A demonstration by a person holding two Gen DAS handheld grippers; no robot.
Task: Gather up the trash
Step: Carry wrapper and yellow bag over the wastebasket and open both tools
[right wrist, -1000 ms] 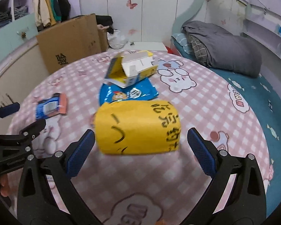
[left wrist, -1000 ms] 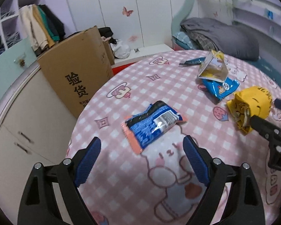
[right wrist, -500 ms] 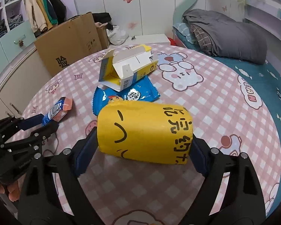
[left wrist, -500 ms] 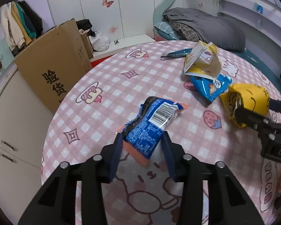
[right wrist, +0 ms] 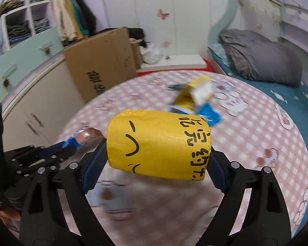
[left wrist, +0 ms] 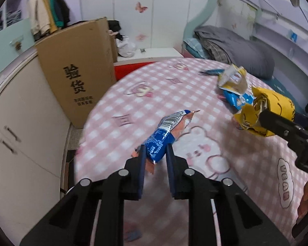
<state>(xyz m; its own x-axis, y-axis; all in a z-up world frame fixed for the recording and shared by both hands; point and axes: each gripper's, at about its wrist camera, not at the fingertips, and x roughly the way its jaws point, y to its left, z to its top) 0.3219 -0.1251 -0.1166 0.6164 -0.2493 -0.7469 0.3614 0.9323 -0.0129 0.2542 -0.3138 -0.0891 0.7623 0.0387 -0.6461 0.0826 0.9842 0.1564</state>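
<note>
Above the pink checked bedspread [left wrist: 133, 106], the left gripper [left wrist: 155, 160] was closing narrowly on a crinkled blue-and-orange snack wrapper [left wrist: 164, 135]; the right gripper [right wrist: 157, 164] clamped wide around a yellow paper box [right wrist: 158, 145].

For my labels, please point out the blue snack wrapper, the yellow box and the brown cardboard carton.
blue snack wrapper [left wrist: 157, 145], left wrist view, blue printed middle.
yellow box [right wrist: 158, 143], right wrist view, front face with drawn smile.
brown cardboard carton [left wrist: 78, 78], left wrist view, printed side panel.

Each camera rode its gripper, looking steeply down along the fingers, close over the pink checked bedcover [left wrist: 133, 102]; both views shared the cardboard box [right wrist: 104, 61].
</note>
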